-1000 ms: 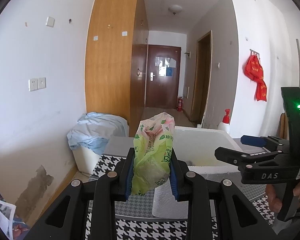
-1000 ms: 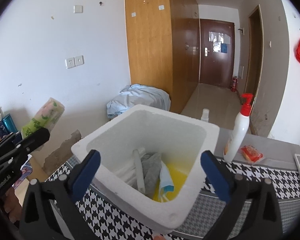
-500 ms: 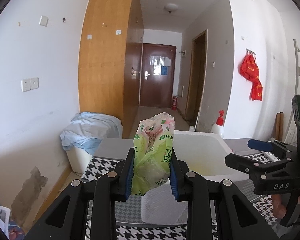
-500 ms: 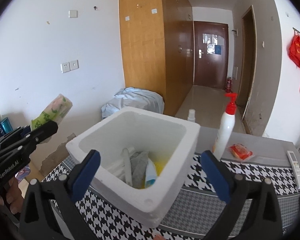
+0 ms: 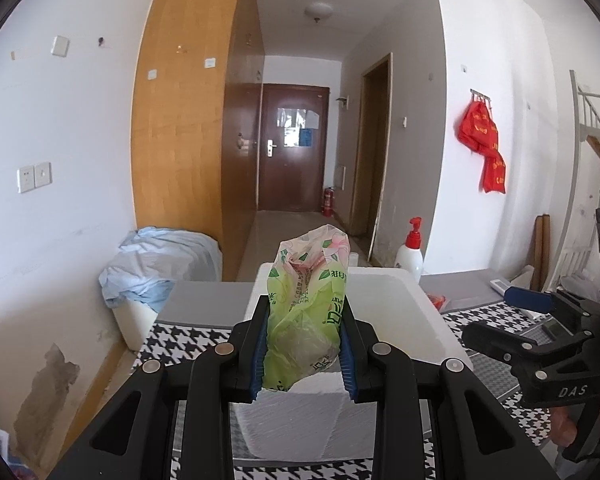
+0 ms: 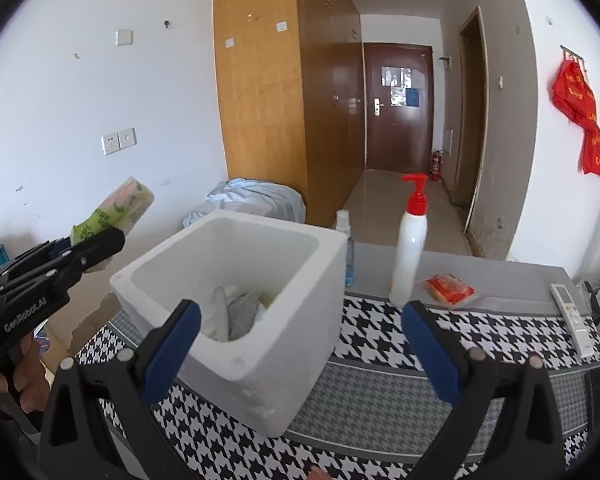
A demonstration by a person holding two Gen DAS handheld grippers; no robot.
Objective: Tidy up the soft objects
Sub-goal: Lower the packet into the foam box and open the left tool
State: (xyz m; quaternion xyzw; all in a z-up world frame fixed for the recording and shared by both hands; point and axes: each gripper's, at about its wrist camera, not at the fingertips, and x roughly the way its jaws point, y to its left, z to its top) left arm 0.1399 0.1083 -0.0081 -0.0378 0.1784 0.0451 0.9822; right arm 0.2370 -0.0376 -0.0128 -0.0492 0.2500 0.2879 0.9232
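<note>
My left gripper (image 5: 305, 354) is shut on a green and pink plastic tissue pack (image 5: 308, 312), held upright in the air just in front of a white foam box (image 5: 400, 304). In the right wrist view the same pack (image 6: 114, 210) sticks out of the left gripper (image 6: 100, 246), left of the foam box (image 6: 296, 344). The box holds grey and white soft items (image 6: 240, 312). My right gripper (image 6: 300, 348) is open and empty, its blue pads either side of the box's near corner. It also shows at the right of the left wrist view (image 5: 512, 316).
The box stands on a houndstooth tablecloth (image 6: 380, 352). Behind it are a white pump bottle with a red top (image 6: 410, 256), a small clear bottle (image 6: 346, 248), a red snack packet (image 6: 450, 289) and a white remote (image 6: 574, 324). A covered bin (image 5: 156, 272) stands by the left wall.
The left gripper with the pack has moved right, closer to the box. The right gripper has drawn back and shifted right, so the box now sits lower left in its view.
</note>
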